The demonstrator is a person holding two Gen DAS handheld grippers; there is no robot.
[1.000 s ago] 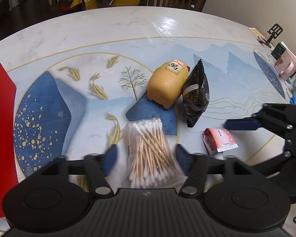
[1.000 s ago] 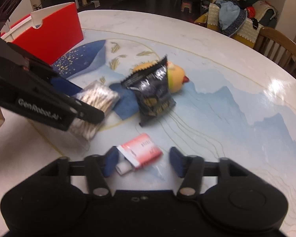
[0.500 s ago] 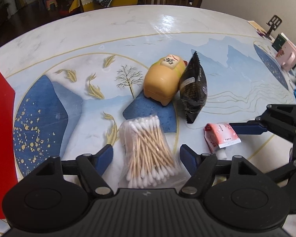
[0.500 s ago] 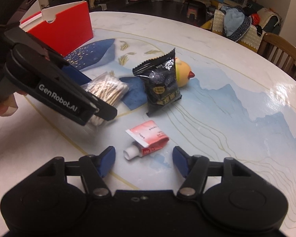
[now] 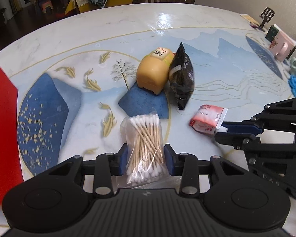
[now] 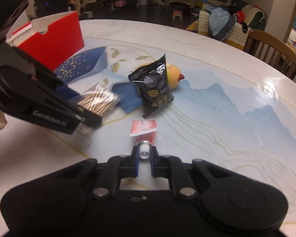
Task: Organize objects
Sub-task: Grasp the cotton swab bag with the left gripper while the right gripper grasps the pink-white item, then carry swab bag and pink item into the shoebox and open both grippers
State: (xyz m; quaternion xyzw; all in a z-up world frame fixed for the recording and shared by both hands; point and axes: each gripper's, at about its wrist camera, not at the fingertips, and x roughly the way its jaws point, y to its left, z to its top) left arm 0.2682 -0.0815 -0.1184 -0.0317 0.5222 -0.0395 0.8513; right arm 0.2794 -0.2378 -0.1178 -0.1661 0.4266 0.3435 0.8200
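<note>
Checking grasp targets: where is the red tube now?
The red tube lies on the table, cap end pinched in the right gripper, just in front of the black snack bag.

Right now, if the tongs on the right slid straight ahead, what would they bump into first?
The right tongs already pinch the cap of the small red tube, so that would be pushed along. Beyond it the first thing in line looks like the black snack bag, though depth is hard to judge.

The counter [image 5: 167, 23] is glossy, smooth, marble-look with a printed scene. The swabs [image 5: 146, 148] have wooden sticks and cotton tips in a clear plastic bag. The snack pack [image 6: 155, 86] is shiny black foil. The toy [image 5: 154, 71] is smooth matt plastic. Both claws look matt black plastic.
</note>
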